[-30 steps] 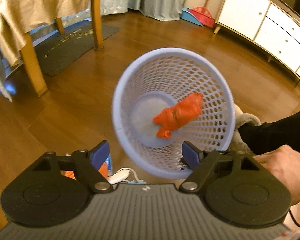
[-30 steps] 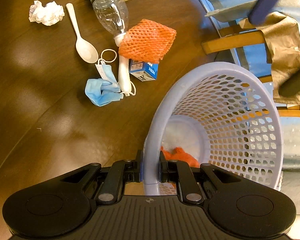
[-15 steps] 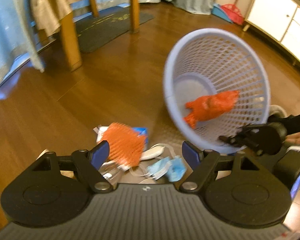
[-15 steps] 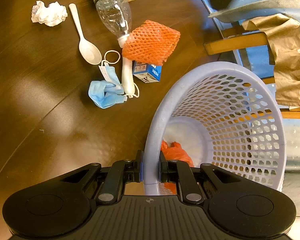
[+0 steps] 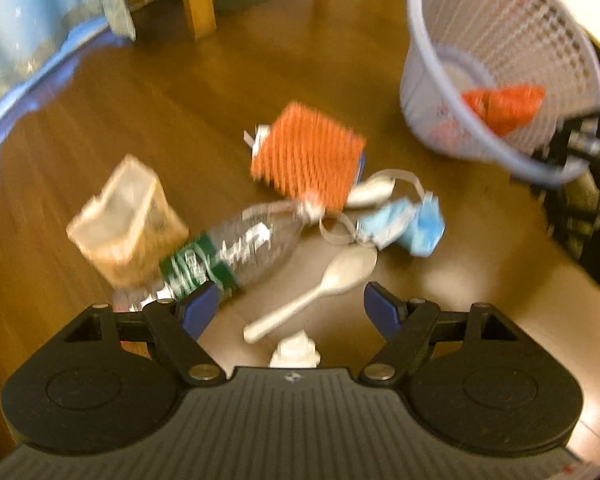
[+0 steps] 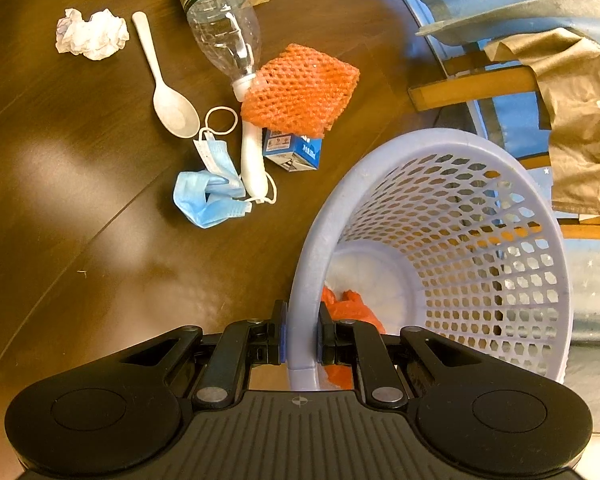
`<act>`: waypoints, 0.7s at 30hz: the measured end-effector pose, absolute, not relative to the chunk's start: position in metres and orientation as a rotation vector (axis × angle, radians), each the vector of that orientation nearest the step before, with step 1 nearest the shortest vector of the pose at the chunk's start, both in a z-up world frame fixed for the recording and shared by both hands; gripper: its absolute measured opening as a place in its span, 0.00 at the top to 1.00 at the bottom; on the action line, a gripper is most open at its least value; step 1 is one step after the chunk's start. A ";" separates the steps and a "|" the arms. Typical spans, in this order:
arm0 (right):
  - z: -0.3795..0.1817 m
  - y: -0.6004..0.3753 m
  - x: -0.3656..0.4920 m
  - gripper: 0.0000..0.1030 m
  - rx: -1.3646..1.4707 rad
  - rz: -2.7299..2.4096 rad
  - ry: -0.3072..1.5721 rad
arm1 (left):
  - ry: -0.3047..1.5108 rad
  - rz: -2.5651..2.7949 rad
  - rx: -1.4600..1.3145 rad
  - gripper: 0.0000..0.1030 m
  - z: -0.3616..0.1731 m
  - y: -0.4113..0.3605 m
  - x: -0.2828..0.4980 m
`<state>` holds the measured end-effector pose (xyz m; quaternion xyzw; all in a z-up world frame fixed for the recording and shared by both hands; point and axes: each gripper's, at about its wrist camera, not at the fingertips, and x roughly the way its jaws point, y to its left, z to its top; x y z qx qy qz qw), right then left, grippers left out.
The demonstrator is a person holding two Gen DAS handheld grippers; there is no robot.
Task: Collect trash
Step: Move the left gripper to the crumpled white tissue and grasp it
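Note:
A lavender mesh basket is tilted at the table's edge, its rim clamped in my right gripper; an orange plastic bag lies inside. On the dark table lies scattered trash: an orange foam net, a clear bottle, a white spoon, a blue face mask, a small blue carton, a white tube, crumpled paper. My left gripper hangs open over the spoon's handle.
A tan snack bag lies beside the bottle's base. A wooden chair with brown cloth stands beyond the table edge, over the wooden floor. A white rubber band lies by the spoon bowl.
The left gripper has swung from facing the basket down and left over the trash pile, still open. The right gripper keeps its hold on the basket rim, which has barely shifted.

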<state>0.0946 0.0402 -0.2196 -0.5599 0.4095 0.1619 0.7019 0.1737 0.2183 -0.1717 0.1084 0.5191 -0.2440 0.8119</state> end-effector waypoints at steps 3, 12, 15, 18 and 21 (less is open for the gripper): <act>-0.220 0.041 0.095 0.90 -1.249 0.361 0.912 | 1.130 -0.524 0.252 0.26 -0.190 0.219 0.163; -0.221 0.042 0.095 0.90 -1.250 0.363 0.917 | 1.162 -0.494 0.252 0.30 -0.231 0.224 0.146; -0.220 0.042 0.096 0.90 -1.250 0.359 0.919 | 1.176 -0.501 0.249 0.32 -0.243 0.221 0.145; -0.220 0.042 0.097 0.90 -1.246 0.359 0.922 | 1.194 -0.504 0.254 0.32 -0.254 0.217 0.143; -0.220 0.042 0.098 0.90 -1.246 0.359 0.923 | 1.213 -0.498 0.254 0.32 -0.264 0.216 0.143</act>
